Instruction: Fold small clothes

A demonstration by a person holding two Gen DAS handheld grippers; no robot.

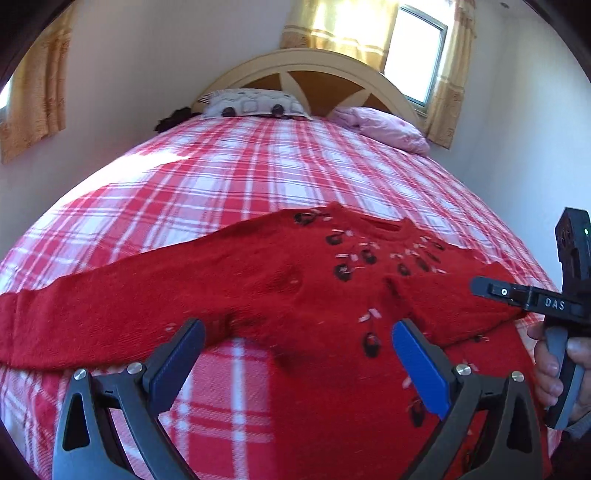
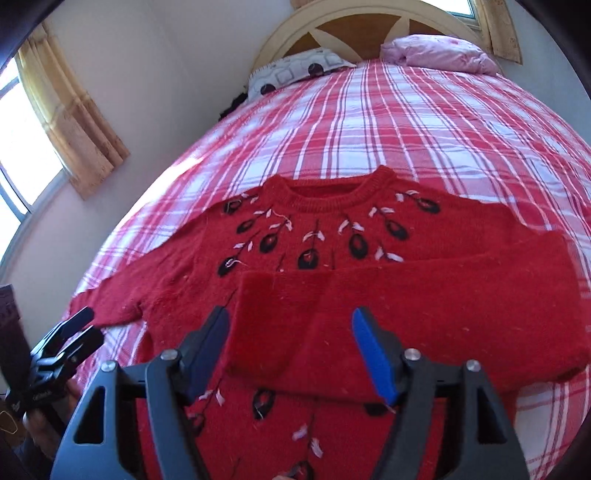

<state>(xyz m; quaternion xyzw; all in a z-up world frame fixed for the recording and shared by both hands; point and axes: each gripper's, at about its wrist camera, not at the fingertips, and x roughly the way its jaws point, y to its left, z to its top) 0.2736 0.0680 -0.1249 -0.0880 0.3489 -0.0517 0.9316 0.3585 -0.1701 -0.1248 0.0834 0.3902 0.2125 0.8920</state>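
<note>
The right tool (image 2: 291, 350) hangs with its two blue-padded fingers (image 2: 373, 354) spread wide, nothing gripped between them. Just beyond and below its tips lies the right sleeve (image 2: 424, 295) of a red knitted sweater (image 2: 314, 236), folded across the chest so that its cuff ends near the middle of the garment.

The left tool (image 1: 295, 354) is also spread wide and empty, its fingertips above the near edge of the sweater, where the left sleeve (image 1: 110, 295) joins the body. That sleeve stretches straight out to the left, unfolded. In the left wrist view, a hand (image 1: 561, 369) grips the handle of the right tool at the right edge.

The sweater lies flat, front up, on the near part of a bed (image 2: 406, 129) covered in a red and white checked blanket, its round neckline pointing toward the far end. Black and white embroidered flowers ring the neckline.

At the far end, a patterned pillow (image 2: 295, 70) and a pink pillow (image 2: 439, 51) rest against an arched wooden headboard (image 2: 332, 29). Curtained windows (image 1: 413, 48) let in daylight.
</note>
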